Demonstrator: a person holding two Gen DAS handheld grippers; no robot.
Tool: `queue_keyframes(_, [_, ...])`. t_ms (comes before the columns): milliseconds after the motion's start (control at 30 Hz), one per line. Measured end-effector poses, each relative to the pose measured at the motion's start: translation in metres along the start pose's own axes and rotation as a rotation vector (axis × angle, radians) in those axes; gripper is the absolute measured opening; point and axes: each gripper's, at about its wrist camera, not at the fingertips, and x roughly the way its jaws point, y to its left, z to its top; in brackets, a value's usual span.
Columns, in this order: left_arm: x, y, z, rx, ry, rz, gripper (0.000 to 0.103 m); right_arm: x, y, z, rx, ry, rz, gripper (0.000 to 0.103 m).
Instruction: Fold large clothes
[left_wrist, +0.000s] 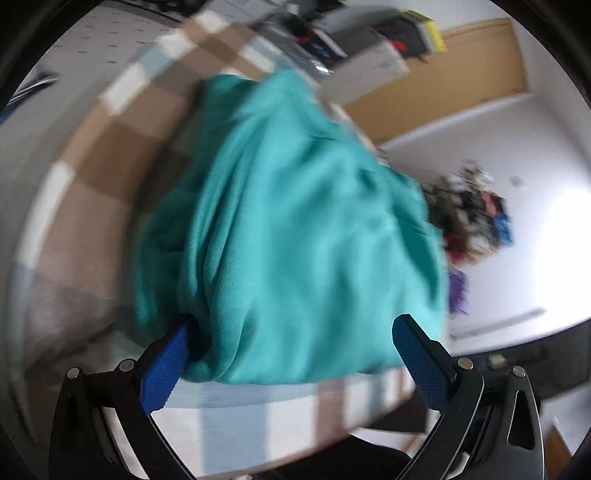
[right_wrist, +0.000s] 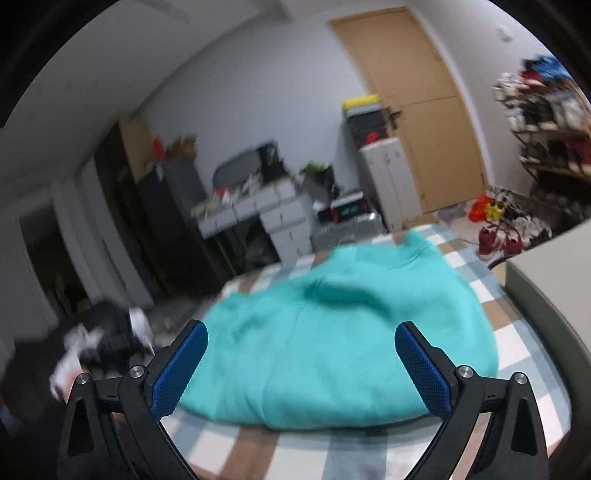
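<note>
A large teal garment (left_wrist: 295, 229) lies bunched and wrinkled on a checked bedspread (left_wrist: 99, 155). My left gripper (left_wrist: 295, 332) is open, its blue pads (left_wrist: 166, 369) wide apart on either side of the garment's near edge, holding nothing. In the right wrist view the same teal garment (right_wrist: 340, 332) lies in a rounded heap on the checked bedspread (right_wrist: 517, 339). My right gripper (right_wrist: 301, 332) is open and empty, just above the garment's near edge. Both views are blurred by motion.
Beyond the bed stand a grey desk with drawers (right_wrist: 266, 214), a white cabinet (right_wrist: 384, 177) and a wooden door (right_wrist: 417, 107). Cluttered shelves (right_wrist: 546, 122) and shoes (right_wrist: 498, 236) are at the right. A pale headboard (right_wrist: 546, 288) borders the bed's right side.
</note>
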Motion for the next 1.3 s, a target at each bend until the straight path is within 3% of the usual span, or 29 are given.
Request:
queue_keyframes(100, [-0.006,-0.011,-0.004,0.053,-0.01,-0.024,0.102,0.02,0.015,-0.008,-0.088,0.077,0.0,0.103])
queue_keyframes(200, [-0.004,0.003,-0.006,0.006,-0.021,-0.044,0.101,0.037,0.034,-0.023,-0.169,0.151,0.023,0.103])
queue_keyframes(300, [-0.006,0.017,-0.005,-0.045,-0.017,-0.093,0.101,0.056,0.068,-0.039,-0.263,0.243,0.106,0.103])
queue_keyframes(467, [-0.009,0.03,0.0,-0.099,-0.003,-0.249,0.101,0.114,0.165,-0.086,-0.661,0.392,0.221,0.102])
queue_keyframes(600, [-0.011,0.029,0.003,-0.097,0.023,-0.299,0.101,0.168,0.204,-0.114,-0.788,0.465,0.238,0.1])
queue_keyframes(700, [-0.017,0.026,0.004,-0.077,0.035,-0.335,0.101,0.204,0.209,-0.118,-0.71,0.501,0.21,0.092])
queue_keyframes(767, [-0.018,0.024,0.003,-0.066,0.041,-0.342,0.101,0.223,0.206,-0.117,-0.626,0.541,0.217,0.074])
queue_keyframes(800, [-0.02,0.024,0.003,-0.06,0.04,-0.351,0.101,0.228,0.206,-0.118,-0.61,0.561,0.233,0.054])
queue_keyframes(933, [-0.028,0.024,0.003,-0.072,0.007,-0.386,0.101,0.234,0.201,-0.118,-0.575,0.543,0.182,0.017])
queue_keyframes(1033, [-0.05,0.026,-0.001,-0.082,-0.102,-0.341,0.101,0.23,0.179,-0.099,-0.425,0.509,0.216,0.012])
queue_keyframes(1100, [-0.06,0.029,-0.008,-0.094,-0.161,-0.235,0.102,0.222,0.168,-0.087,-0.357,0.458,0.223,0.012])
queue_keyframes(1200, [-0.046,0.029,-0.012,-0.078,-0.121,-0.111,0.102,0.211,0.157,-0.072,-0.289,0.398,0.234,0.011])
queue_keyframes(1233, [-0.039,0.03,-0.011,-0.1,-0.112,-0.107,0.101,0.21,0.154,-0.067,-0.26,0.392,0.243,0.011])
queue_keyframes(1300, [-0.024,0.035,-0.008,-0.173,-0.059,-0.188,0.101,0.21,0.152,-0.058,-0.228,0.381,0.264,0.011])
